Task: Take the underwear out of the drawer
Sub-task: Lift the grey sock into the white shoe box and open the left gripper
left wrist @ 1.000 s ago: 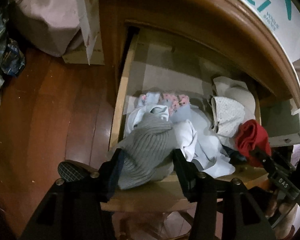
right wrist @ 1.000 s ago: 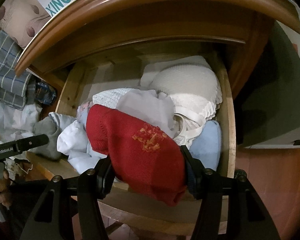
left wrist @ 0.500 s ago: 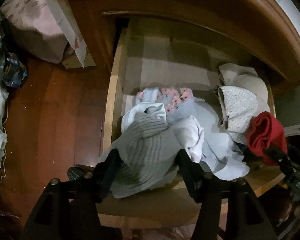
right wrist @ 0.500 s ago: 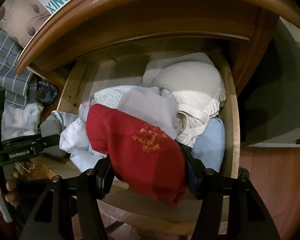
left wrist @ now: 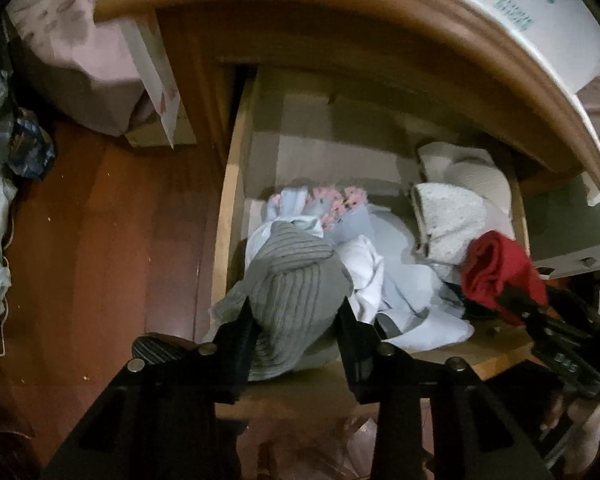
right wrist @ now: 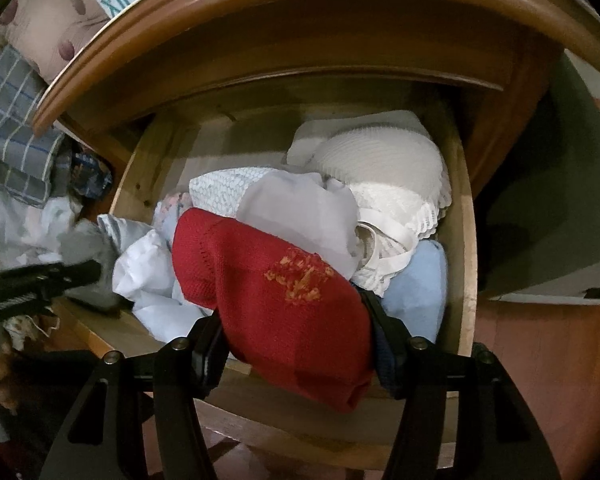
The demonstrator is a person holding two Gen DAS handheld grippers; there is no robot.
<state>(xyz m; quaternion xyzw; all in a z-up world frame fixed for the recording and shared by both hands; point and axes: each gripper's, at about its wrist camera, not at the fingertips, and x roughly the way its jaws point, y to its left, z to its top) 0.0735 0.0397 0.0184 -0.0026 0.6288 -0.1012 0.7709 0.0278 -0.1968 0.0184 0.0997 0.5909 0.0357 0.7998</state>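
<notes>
The wooden drawer (left wrist: 228,208) stands pulled out and full of clothes. My left gripper (left wrist: 296,312) is closing its jaws on a grey ribbed garment (left wrist: 296,276) at the drawer's front left, and both pads press into the bunched cloth. My right gripper (right wrist: 292,320) is shut on a red knitted garment (right wrist: 284,304) with an orange mark, held over the drawer's front edge. In the left wrist view the red garment (left wrist: 496,272) shows at the right. The left gripper (right wrist: 40,280) appears at the left edge of the right wrist view.
A white lace bra (right wrist: 388,168), a pale blue piece (right wrist: 416,288) and white cloths (left wrist: 400,280) lie in the drawer. The cabinet top overhangs it, with a shoe box (left wrist: 520,12) on it. Bags (left wrist: 72,60) and a checked cloth (right wrist: 8,120) crowd the wooden floor (left wrist: 100,240) at the left.
The left jaws widened briefly, then narrowed on the grey garment, which now bunches tighter between them. The right gripper still holds the red garment in the same place.
</notes>
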